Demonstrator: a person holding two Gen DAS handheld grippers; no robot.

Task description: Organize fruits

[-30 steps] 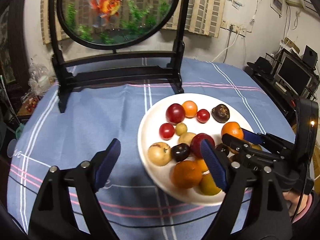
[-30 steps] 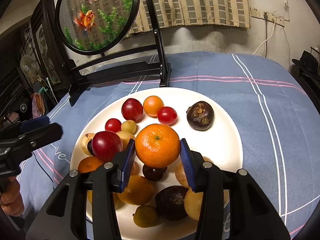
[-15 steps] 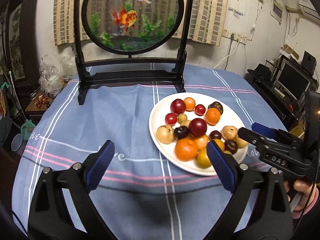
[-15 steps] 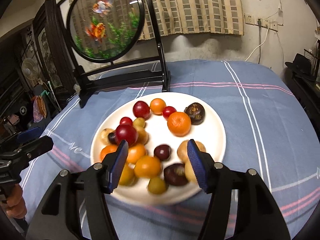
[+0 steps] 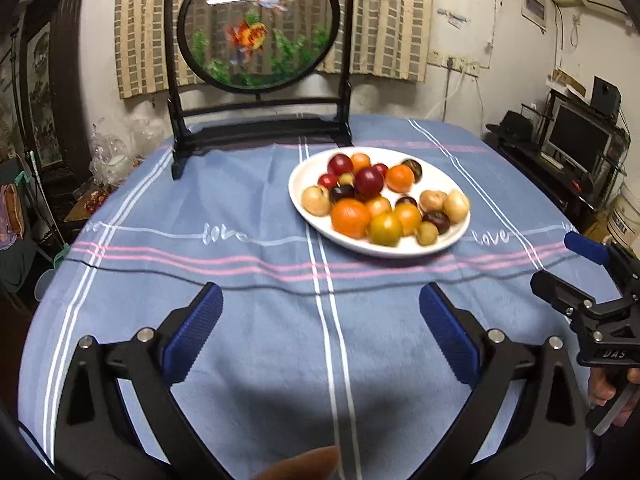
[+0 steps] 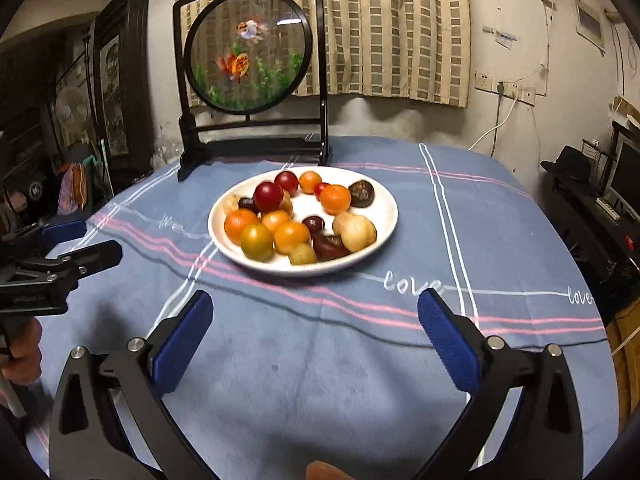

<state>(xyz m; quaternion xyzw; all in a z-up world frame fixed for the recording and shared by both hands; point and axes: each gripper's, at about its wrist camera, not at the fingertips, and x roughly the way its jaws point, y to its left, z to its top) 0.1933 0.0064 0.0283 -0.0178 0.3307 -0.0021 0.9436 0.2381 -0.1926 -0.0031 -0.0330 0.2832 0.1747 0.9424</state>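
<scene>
A white plate (image 5: 438,178) (image 6: 385,209) on the blue striped tablecloth holds several fruits: red plums, mandarins, yellow-green and dark ones. One mandarin (image 5: 399,178) (image 6: 335,199) lies near the plate's far side beside a dark wrinkled fruit (image 6: 362,194). My left gripper (image 5: 320,300) hangs over bare cloth well short of the plate, its jaws opening wide with nothing between them. My right gripper (image 6: 316,300) is likewise back from the plate, jaws opening, empty. Each gripper also shows at the edge of the other's view: the right gripper (image 5: 560,264), the left gripper (image 6: 94,238).
A round goldfish screen (image 5: 258,24) (image 6: 248,52) in a black stand rises at the table's far side behind the plate. Shelves with a monitor (image 5: 576,140) stand off the table to the right. Cluttered furniture sits to the left. A fingertip (image 5: 308,464) pokes in at the bottom edge.
Both grippers have pulled back from the plate toward the near side of the table. The right one let go of the mandarin, which stays on the plate. Both jaws widened.
</scene>
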